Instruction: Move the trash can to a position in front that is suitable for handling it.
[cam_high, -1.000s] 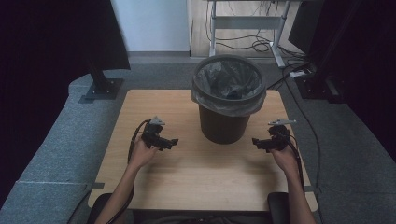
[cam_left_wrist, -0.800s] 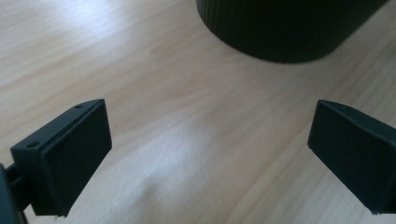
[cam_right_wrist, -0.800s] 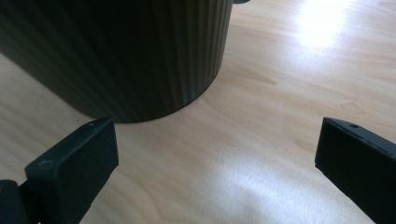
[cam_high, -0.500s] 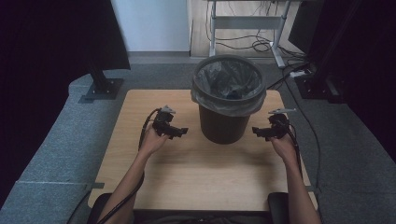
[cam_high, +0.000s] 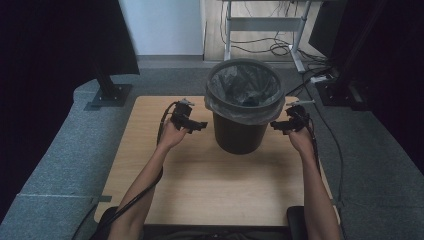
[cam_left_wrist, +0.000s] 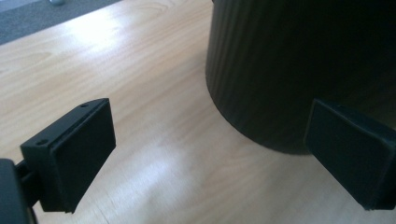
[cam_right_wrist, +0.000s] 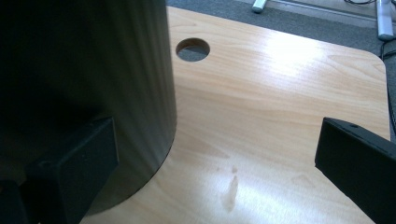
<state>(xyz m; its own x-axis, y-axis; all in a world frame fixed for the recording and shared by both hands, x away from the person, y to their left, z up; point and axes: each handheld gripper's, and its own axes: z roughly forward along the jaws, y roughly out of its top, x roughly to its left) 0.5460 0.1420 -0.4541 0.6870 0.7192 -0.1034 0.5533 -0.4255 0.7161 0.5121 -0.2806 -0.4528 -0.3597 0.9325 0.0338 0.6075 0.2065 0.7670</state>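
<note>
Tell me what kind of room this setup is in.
Probably an office or lab workspace: a wooden table on grey carpet, a lined black bin, and a metal desk frame with loose cables behind.

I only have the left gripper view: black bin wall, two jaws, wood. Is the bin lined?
Observer: Yes, the bin has a clear bag folded over its rim.
Operator: Where's the right hand-held gripper?
Observer: The right hand-held gripper is at the bin's opposite side, jaws wide apart, pointing at the wall.
Operator: Anything else on the table?
Observer: The table has a round hole behind the bin, seen from the right gripper view.
</note>
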